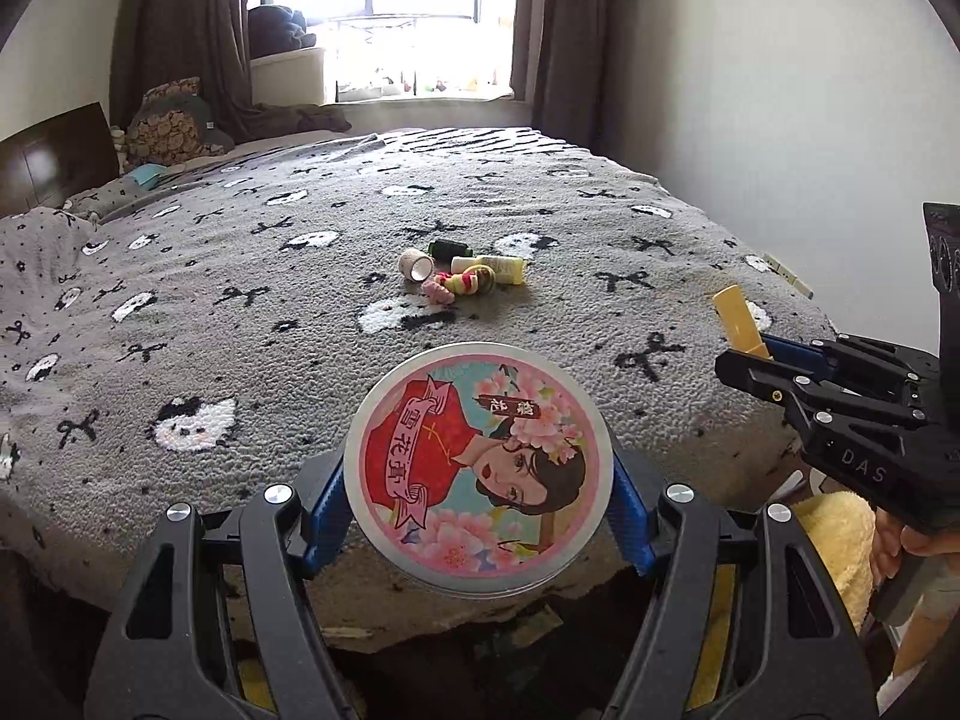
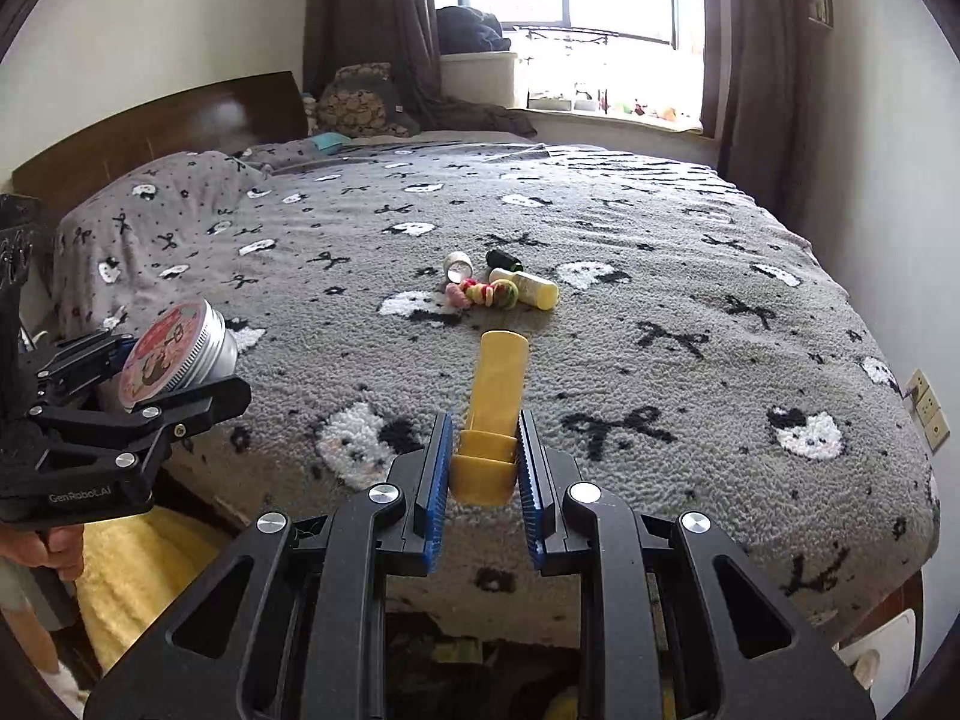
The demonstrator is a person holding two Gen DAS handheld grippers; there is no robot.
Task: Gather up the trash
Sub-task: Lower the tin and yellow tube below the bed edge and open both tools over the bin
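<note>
My left gripper is shut on a round metal tin with a pink lid showing a woman; the tin also shows in the right wrist view, held above the bed's near edge. My right gripper is shut on the base of a yellow tube, which sticks forward over the bed; the tube also shows in the left wrist view. A small pile of items lies mid-bed: a tape roll, a dark bottle, a pale yellow bottle and coloured hair ties.
The bed has a grey blanket with cat and bow patterns. A wooden headboard and pillows stand at the left. A window with dark curtains is at the far end. A yellow cloth lies below the bed's near edge.
</note>
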